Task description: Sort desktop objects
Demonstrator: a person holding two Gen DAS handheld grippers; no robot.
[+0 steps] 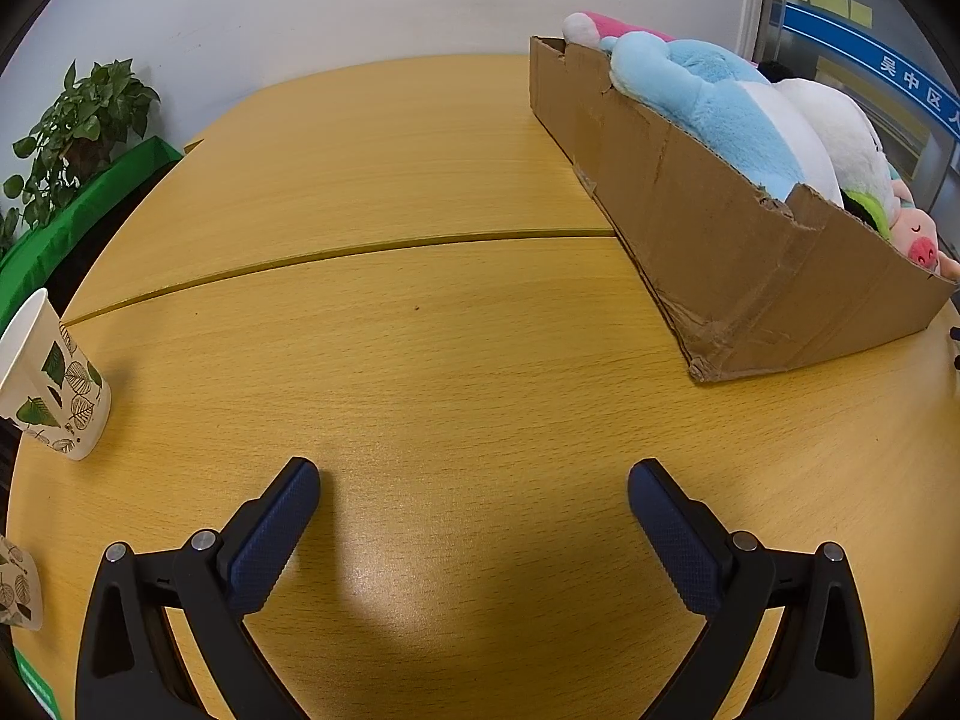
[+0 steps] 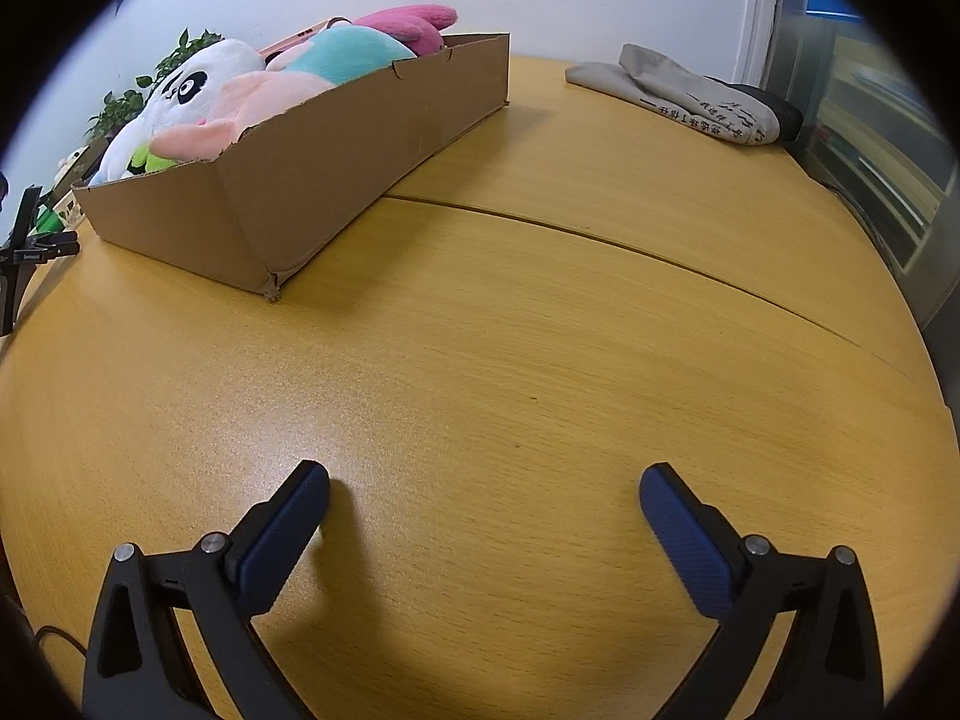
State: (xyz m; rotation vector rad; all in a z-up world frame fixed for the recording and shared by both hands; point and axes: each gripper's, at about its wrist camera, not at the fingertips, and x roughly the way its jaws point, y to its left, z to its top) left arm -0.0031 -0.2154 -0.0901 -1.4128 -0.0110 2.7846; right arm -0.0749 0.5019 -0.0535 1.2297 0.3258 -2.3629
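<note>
A long cardboard box stands on the wooden table, stuffed with plush toys: blue, white and pink ones. The right wrist view has the same box at upper left, its plush toys bulging above the rim. My left gripper hovers open over bare tabletop, nothing between its fingers. My right gripper is also wide open over bare wood, holding nothing. Both point down at the table, well short of the box.
A leaf-printed paper cup stands at the left edge, and part of another cup shows below it. A potted plant is behind on green cloth. Folded grey cloth lies at the table's far right. A black stand is at left.
</note>
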